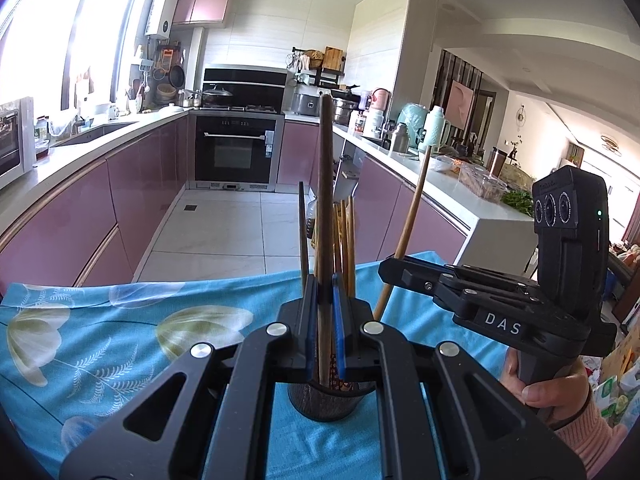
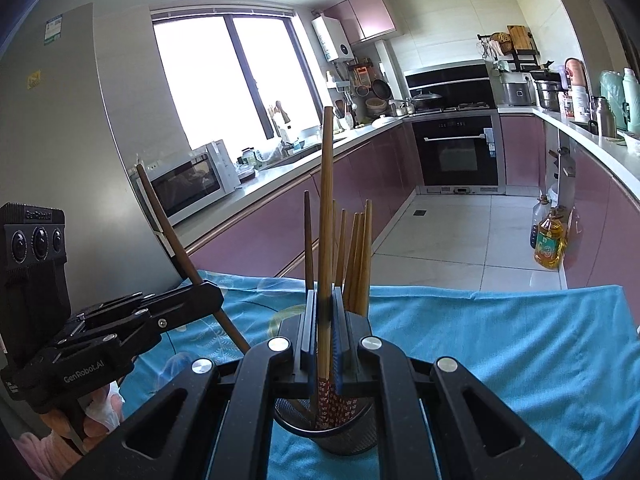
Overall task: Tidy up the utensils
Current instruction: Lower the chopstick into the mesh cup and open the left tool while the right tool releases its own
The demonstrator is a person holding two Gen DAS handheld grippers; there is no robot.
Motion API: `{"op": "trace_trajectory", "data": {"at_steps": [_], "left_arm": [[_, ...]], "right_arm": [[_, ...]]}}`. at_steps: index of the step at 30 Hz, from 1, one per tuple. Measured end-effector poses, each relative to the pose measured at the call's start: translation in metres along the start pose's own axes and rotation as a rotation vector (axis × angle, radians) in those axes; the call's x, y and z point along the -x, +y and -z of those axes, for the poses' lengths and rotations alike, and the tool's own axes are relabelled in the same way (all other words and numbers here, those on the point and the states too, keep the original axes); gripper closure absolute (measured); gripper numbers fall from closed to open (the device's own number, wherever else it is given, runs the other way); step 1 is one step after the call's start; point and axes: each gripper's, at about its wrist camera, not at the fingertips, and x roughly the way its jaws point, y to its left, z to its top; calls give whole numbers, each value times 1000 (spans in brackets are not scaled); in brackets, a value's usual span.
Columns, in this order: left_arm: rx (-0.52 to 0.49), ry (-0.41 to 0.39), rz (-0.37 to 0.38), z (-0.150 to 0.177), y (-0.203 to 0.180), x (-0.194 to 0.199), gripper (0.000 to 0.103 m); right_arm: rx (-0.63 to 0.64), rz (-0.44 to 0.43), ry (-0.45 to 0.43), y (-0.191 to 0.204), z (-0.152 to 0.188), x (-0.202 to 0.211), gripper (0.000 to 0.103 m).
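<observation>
Landmark: black mesh holder [image 2: 326, 428] standing on the blue flowered cloth [image 1: 100, 320], with a bunch of light wooden chopsticks [image 2: 356, 256] upright in it.
Left gripper [image 1: 325, 300]: jaws narrow, clamped on a dark brown chopstick [image 1: 325, 184] whose lower end dips into the holder's mouth.
Right gripper [image 2: 325, 312]: jaws narrow, clamped on a light wooden chopstick [image 2: 326, 200] with a red patterned lower end, which reaches into the holder.
In the way: the standing chopsticks crowd the holder just behind both held sticks; each gripper sits close beside the other over the holder.
Hands: a hand [image 1: 540, 384] in a pink sleeve grips the right handle.
Beyond the holder: pink cabinets [image 1: 132, 184], a built-in oven [image 1: 236, 152], a microwave [image 2: 188, 184] on the counter, an oil bottle [image 2: 550, 244] on the tiled floor.
Writing: "DAS" on the right gripper's body; "GenRobot.AI" on the left gripper's body; the oil bottle's label is too small to read.
</observation>
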Motion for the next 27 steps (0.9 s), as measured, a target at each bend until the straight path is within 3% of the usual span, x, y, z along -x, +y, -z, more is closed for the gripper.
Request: {"op": "trace_trajectory", "data": {"at_steps": [27], "left_arm": [[-25, 107, 9, 16, 10, -42, 95]], "right_arm": [[-5, 5, 90, -2, 17, -21, 97]]}}
